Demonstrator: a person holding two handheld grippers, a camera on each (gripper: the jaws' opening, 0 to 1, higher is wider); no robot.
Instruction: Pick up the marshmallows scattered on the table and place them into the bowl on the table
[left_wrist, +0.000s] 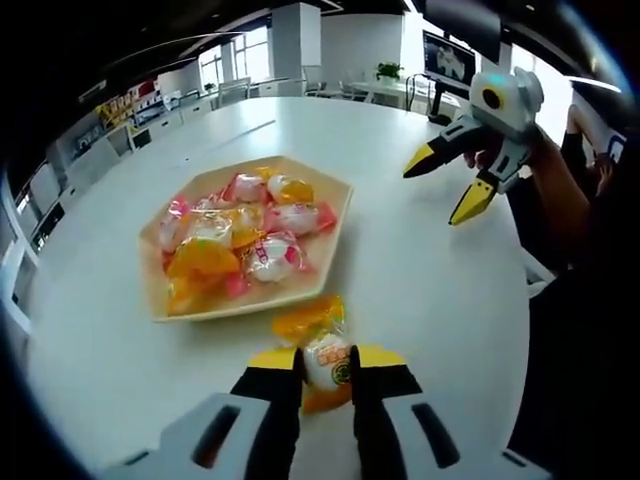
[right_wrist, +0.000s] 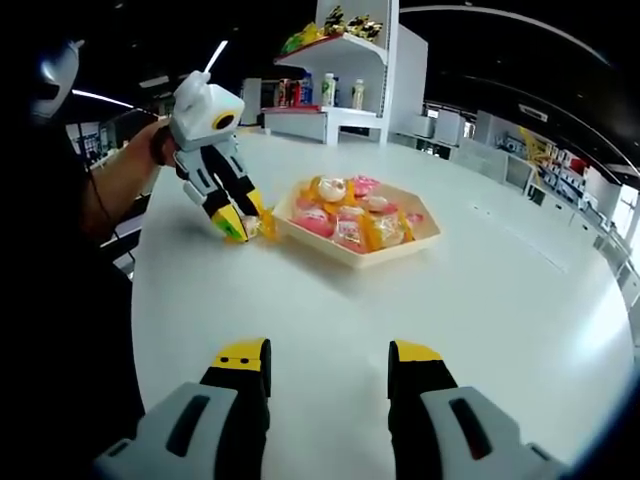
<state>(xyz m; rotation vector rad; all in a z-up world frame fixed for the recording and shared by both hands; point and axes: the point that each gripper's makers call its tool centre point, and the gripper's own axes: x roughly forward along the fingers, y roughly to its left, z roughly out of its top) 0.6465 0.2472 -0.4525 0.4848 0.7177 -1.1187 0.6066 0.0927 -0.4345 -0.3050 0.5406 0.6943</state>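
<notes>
Left hand-held gripper (left_wrist: 326, 368) clamps a marshmallow (left_wrist: 327, 362) beside the bowl (left_wrist: 335, 250) — right hand-held gripper (right_wrist: 328, 365) apart.

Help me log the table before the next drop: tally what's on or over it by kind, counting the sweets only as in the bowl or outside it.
Bowls: 1, the hexagonal bowl
Grippers: 2, the left gripper and the right gripper
Marshmallows outside the bowl: 1, the wrapped marshmallow between the left gripper's jaws
Marshmallows in the bowl: a heap, too overlapped to count
Total counted: 4

Wrapped marshmallow (left_wrist: 328, 362) beside filled bowl (left_wrist: 335, 262).
</notes>
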